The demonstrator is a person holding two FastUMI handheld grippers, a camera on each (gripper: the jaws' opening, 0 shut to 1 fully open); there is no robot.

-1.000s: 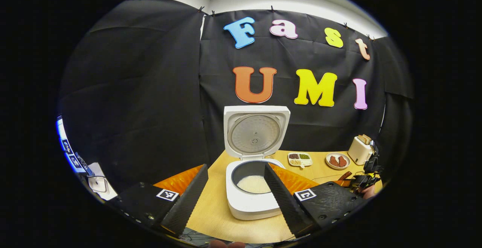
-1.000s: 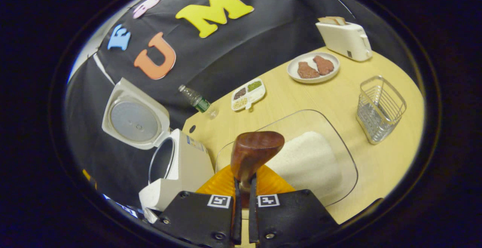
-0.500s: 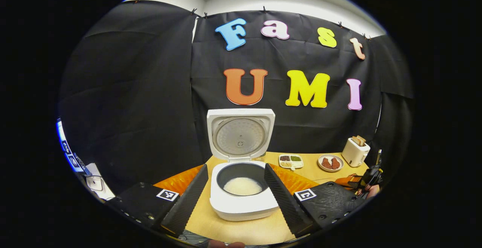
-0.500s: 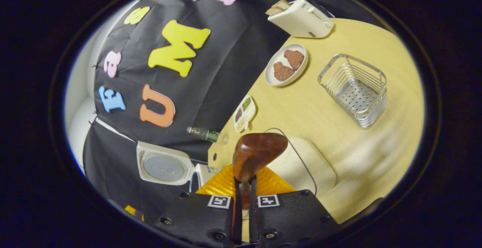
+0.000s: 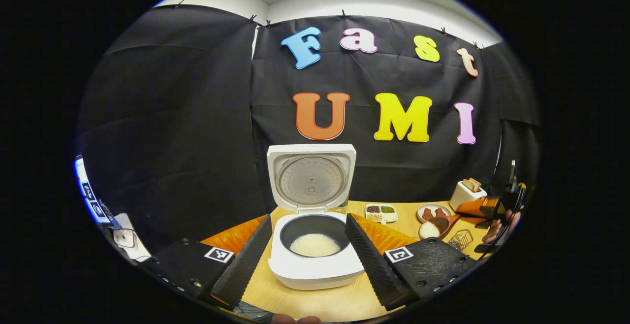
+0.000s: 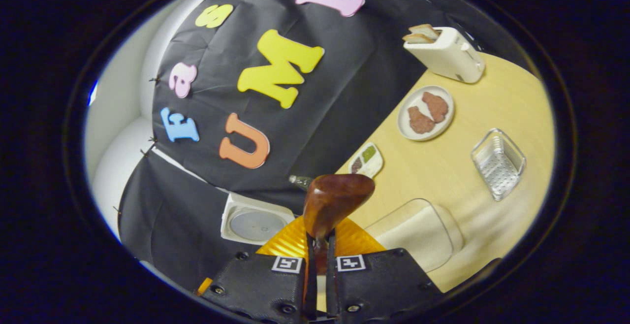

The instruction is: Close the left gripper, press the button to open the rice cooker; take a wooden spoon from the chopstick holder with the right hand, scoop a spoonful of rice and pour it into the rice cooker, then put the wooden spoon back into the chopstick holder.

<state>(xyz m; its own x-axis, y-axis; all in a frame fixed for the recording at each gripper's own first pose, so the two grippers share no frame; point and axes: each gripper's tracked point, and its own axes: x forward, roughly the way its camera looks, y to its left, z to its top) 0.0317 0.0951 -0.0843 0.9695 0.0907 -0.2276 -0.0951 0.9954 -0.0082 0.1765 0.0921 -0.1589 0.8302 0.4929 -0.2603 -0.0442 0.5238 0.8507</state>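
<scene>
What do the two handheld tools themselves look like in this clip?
Each tool has a black body carrying two small square black-and-white markers, with orange parts behind the fingers. The left tool has long, wedge-shaped fingers with ribbed inner faces. The right tool shows screw heads low on its body.

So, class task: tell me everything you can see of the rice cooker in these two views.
The rice cooker is white with rounded corners and looks like plastic. It stands on the wooden table. Its hinged lid stands upright and open, showing a round metallic inner plate. The dark inner pot holds a low layer of white rice. The open left tool frames it without touching.
</scene>
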